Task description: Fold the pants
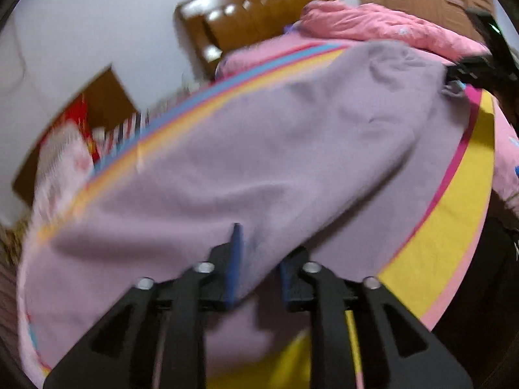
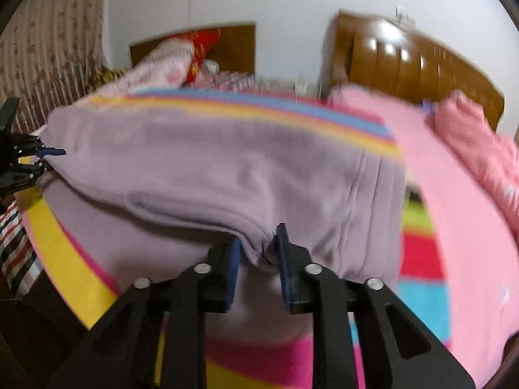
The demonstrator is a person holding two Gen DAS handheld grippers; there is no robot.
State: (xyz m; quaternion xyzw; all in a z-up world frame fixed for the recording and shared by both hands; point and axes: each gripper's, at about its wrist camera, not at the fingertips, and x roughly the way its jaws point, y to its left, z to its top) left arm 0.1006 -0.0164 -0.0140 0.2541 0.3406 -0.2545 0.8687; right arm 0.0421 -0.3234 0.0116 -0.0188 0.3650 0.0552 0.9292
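Observation:
Lilac pants (image 1: 275, 149) lie across a bed with a rainbow-striped sheet (image 1: 447, 227). My left gripper (image 1: 259, 253) is shut on one edge of the pants, the cloth draped between its blue pads. My right gripper (image 2: 259, 243) is shut on a bunched hem of the pants (image 2: 227, 175) and lifts that edge a little off the sheet. Each gripper shows in the other's view: the right one at the far right (image 1: 467, 74), the left one at the far left (image 2: 42, 159), both pinching the cloth. Both views are blurred.
A pink quilt (image 1: 373, 26) is piled at the head of the bed by the brown wooden headboard (image 1: 259, 9). A pink pillow (image 2: 162, 64) and a red packet (image 2: 201, 45) sit at the bedside. A striped curtain (image 2: 48, 42) hangs at the left.

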